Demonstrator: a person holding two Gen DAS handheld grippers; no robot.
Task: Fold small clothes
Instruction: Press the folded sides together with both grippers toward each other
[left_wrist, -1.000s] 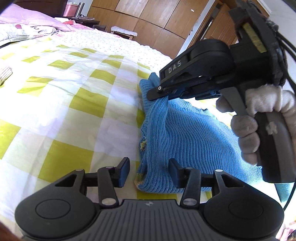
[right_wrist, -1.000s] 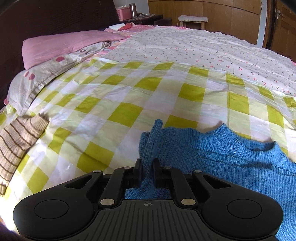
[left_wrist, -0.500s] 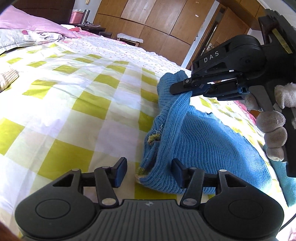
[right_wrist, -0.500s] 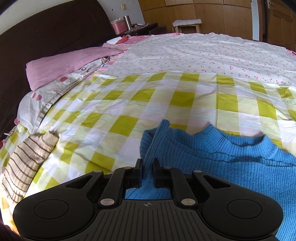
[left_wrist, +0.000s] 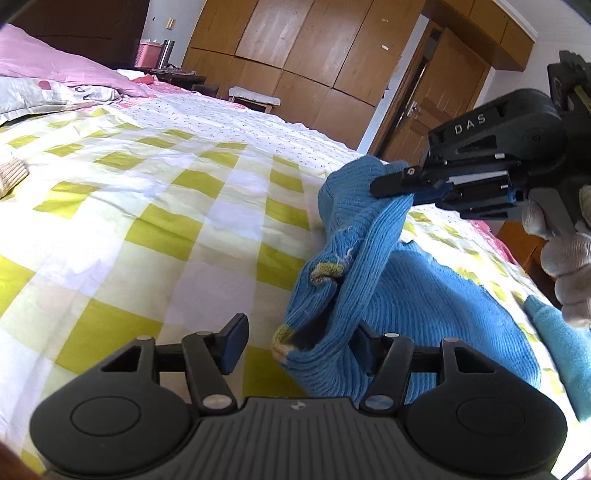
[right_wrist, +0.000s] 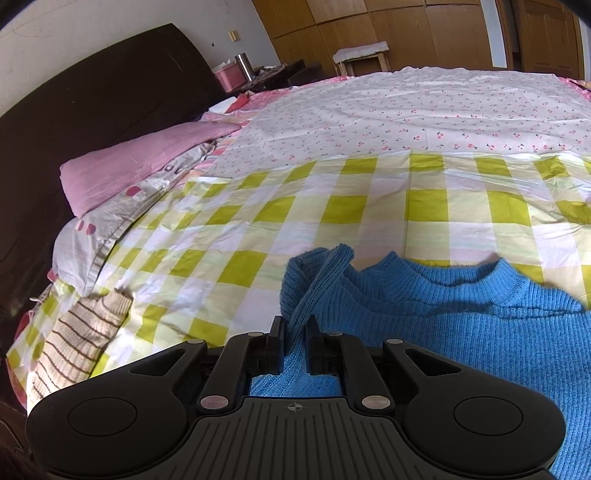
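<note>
A small blue knit sweater (left_wrist: 406, 295) lies on the yellow-checked bed cover, with its neckline showing in the right wrist view (right_wrist: 461, 314). My right gripper (right_wrist: 294, 339) is shut on a fold of the sweater's edge and holds it lifted above the bed; it also shows in the left wrist view (left_wrist: 388, 184). My left gripper (left_wrist: 299, 341) is open low over the bed, with the sweater's lower cuff edge between its fingers (left_wrist: 232, 338); the right finger is partly hidden by the knit.
A beige brown-striped knit garment (right_wrist: 77, 339) lies at the left edge of the bed. Pink and patterned pillows (right_wrist: 147, 166) rest against the dark headboard. A wooden wardrobe (left_wrist: 314, 55) and a stool (left_wrist: 255, 96) stand beyond the bed.
My right gripper has lifted the pinched sweater edge higher and further right. The sweater's side has risen off the cover with it. My left gripper stays open at the lower edge.
</note>
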